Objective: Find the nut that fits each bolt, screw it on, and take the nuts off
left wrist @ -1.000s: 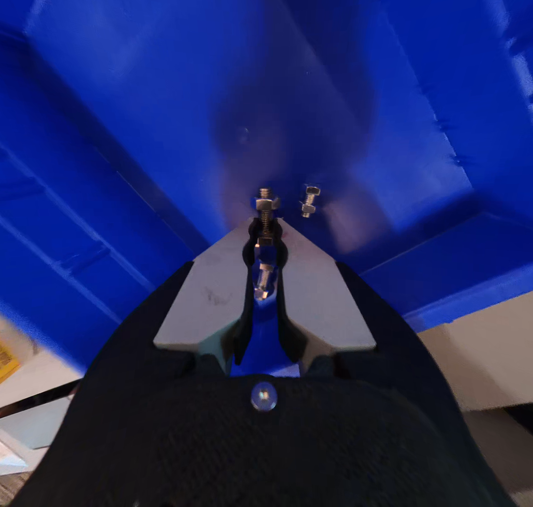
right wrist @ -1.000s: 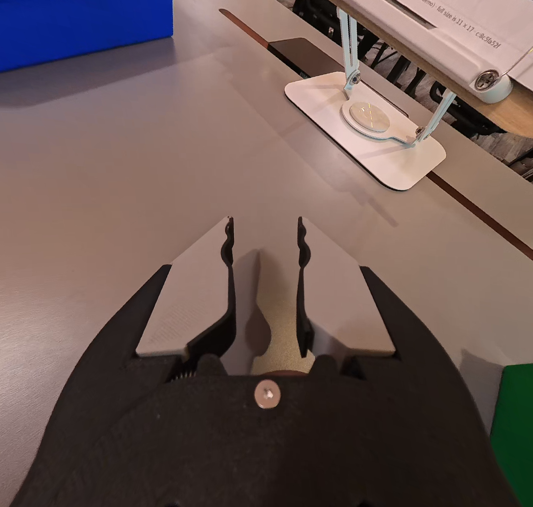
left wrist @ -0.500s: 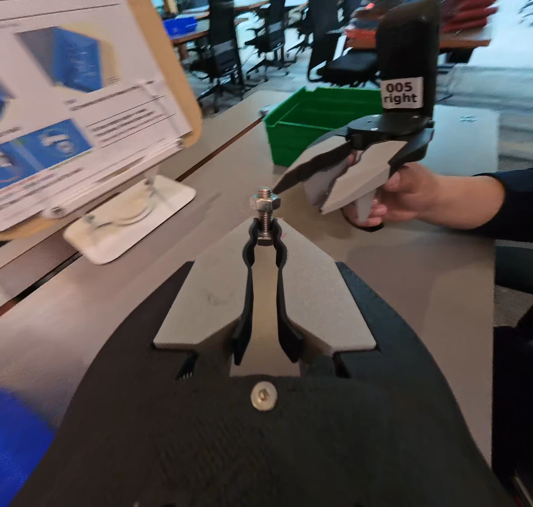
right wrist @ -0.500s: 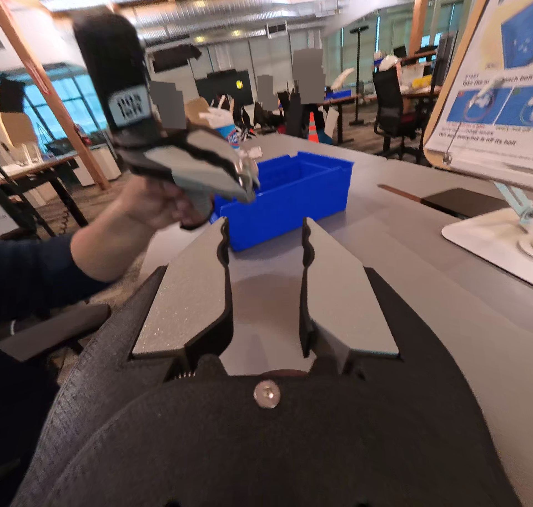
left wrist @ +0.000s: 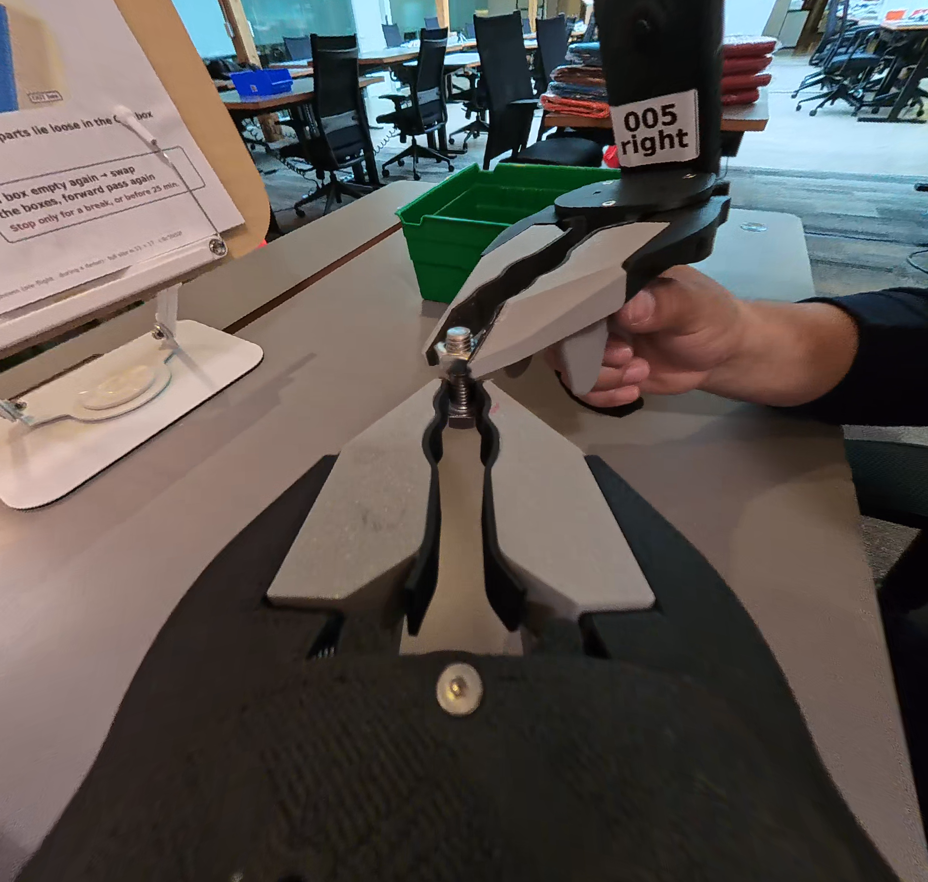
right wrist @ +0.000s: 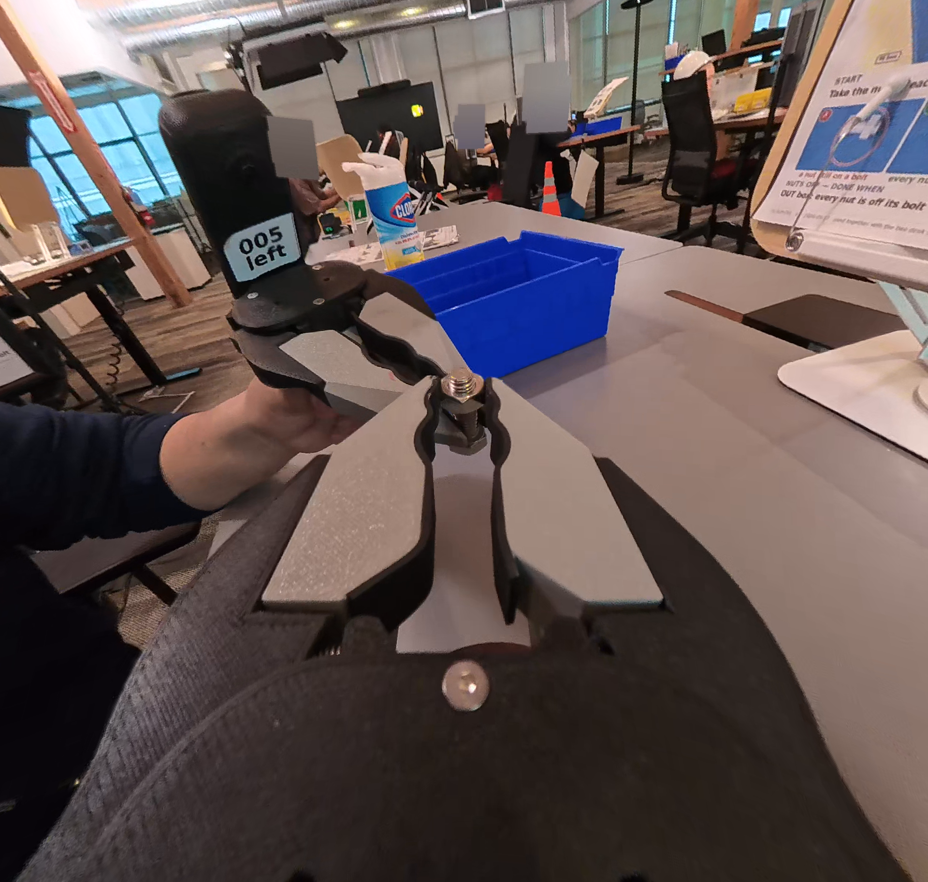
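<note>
My left gripper [left wrist: 461,396] is shut on the threaded shaft of a steel bolt [left wrist: 459,401] and holds it upright above the grey table [left wrist: 311,305]. A hex nut [left wrist: 452,351] sits near the bolt's top end. My right gripper [left wrist: 454,356] comes in from the right and its fingertips close around that nut. In the right wrist view my right gripper [right wrist: 459,396] has both pads pressed on the nut [right wrist: 458,393], with the bolt [right wrist: 468,421] below it. The left gripper [right wrist: 444,413] reaches in from the left there.
A blue bin [right wrist: 522,315] stands on the table behind the bolt. A green bin [left wrist: 452,250] stands at the table's far side. An instruction sheet on a white stand [left wrist: 115,391] is at the left. A spray bottle [right wrist: 394,215] stands beyond the blue bin.
My left gripper lifted the bolt with its nut out of the blue bin and turned toward the right gripper. My right gripper rose from the table, came in open and closed on the nut.
</note>
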The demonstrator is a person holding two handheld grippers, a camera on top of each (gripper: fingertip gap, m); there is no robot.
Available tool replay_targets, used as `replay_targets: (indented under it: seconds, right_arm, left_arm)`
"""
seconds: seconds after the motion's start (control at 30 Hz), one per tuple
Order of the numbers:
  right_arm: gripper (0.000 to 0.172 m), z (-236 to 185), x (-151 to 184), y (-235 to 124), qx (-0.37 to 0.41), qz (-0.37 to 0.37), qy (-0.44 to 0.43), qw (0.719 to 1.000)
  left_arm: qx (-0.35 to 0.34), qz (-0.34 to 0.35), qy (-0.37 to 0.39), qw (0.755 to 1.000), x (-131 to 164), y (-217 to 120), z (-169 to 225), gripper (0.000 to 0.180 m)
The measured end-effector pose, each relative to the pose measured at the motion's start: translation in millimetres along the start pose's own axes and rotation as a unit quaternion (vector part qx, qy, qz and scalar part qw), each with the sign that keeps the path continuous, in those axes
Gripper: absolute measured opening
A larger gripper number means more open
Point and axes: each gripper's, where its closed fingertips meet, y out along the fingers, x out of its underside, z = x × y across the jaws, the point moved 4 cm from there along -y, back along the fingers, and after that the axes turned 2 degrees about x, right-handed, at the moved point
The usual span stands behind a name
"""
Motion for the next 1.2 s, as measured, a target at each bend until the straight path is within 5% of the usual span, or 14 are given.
replay_targets:
  seconds: [0.17, 0.37, 0.93, 1.2]
  right_arm:
    - [0.014, 0, 0, 2, 0.001, 0.005, 0.004, 1.0]
    - [0.014, -2, 2, 4, 0.003, 0.005, 0.003, 1.0]
    - [0.014, 0, -1, 3, 0.016, 0.023, 0.016, 0.999]
    - [0.039, -5, 2, 7, 0.013, 0.015, 0.009, 1.0]
  left_arm:
    - [0.013, 0.013, -0.035, 0.999, 1, -1, -1, 0.008]
    - [0.021, 0.002, -0.041, 0.999, 5, 0, -1, 0.031]
    - [-0.007, -0.002, -0.024, 1.0, 9, 4, -2, 0.016]
    - [-0.033, -0.013, -0.018, 0.999, 13, 1, -11, 0.016]
